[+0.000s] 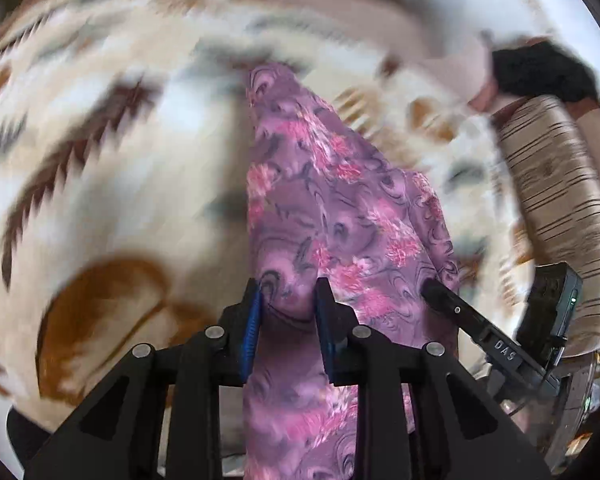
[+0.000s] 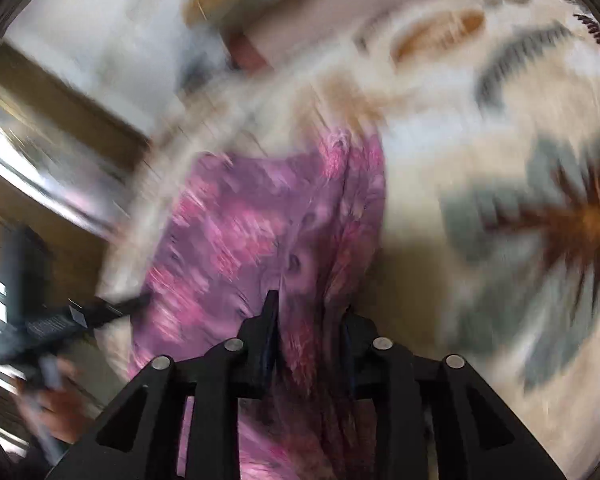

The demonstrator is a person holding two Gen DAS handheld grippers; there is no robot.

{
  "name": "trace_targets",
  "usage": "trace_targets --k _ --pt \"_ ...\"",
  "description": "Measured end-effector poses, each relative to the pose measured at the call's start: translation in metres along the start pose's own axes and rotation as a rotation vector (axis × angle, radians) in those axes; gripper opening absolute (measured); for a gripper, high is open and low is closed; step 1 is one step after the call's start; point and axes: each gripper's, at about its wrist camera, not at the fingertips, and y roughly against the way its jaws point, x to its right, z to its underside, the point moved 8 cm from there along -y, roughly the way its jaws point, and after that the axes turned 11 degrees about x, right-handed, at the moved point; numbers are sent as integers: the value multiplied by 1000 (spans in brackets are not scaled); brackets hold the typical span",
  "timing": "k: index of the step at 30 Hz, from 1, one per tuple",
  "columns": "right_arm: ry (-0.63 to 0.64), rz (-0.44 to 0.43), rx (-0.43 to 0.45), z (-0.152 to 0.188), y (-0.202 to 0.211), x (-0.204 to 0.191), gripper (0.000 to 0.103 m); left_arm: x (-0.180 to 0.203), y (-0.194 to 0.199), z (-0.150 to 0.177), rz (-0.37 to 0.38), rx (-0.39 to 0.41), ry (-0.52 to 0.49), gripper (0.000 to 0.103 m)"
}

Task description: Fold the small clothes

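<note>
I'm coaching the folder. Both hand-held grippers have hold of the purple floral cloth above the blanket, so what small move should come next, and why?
Probably lower it flat. The left hand-held gripper and the right hand-held gripper each pinch an edge of the purple and pink floral cloth, which hangs bunched over the cream patterned fleece blanket. Spread out, it can be folded.

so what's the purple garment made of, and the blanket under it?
Purple garment: looks like thin, soft printed woven fabric, matte; it hangs in limp folds from both grippers. Blanket: seemingly plush fleece, with fuzzy-edged leaf patterns, though motion blur leaves this open.
</note>
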Motion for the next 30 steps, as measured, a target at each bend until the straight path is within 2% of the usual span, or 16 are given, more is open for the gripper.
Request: trace_targets --k 1,3,6,8,10,11,12,13,16,18,20,21,22,23,26,30 --pt "-6 -6 25 -2 5 0 35 -9 -4 6 -2 -11 4 25" --pt "-29 -1 50 -15 20 0 36 -18 7 5 67 3 67 24" --pt "-40 -4 188 -52 40 -2 39 -13 27 -20 103 106 53 28" --pt "-62 -33 191 -66 30 -8 38 0 26 -42 103 153 12 38" --pt "-42 2 154 -71 5 -9 38 12 13 -57 81 158 -12 42" --pt "-30 46 131 -72 -7 -7 35 17 4 -61 78 147 -28 42" --pt "-22 105 84 -70 -23 -3 25 21 -5 -66 68 134 -37 42" --pt "-31 88 50 -69 -34 -4 7 22 -12 -68 52 123 -43 42" --pt "-23 7 159 -81 -18 -14 7 27 -29 -72 32 112 -55 42" --pt "-47 13 198 -82 -11 -7 7 28 -40 -73 41 123 -70 48" --pt "-89 67 149 -72 -27 16 5 23 -57 -72 -38 128 -113 49" --pt "-104 87 114 -64 -36 27 5 21 -68 -71 -70 110 -136 60" --pt "-128 79 102 -61 -41 33 4 16 -79 -69 -84 80 -144 64" --pt "-165 53 104 -64 -38 34 6 10 -86 -68 -78 57 -120 68" --pt "-204 41 119 -70 -13 31 15 0 -67 -70 3 45 -26 66" --pt "-181 -97 131 -56 23 20 19 8 -21 -47 68 99 -105 65"
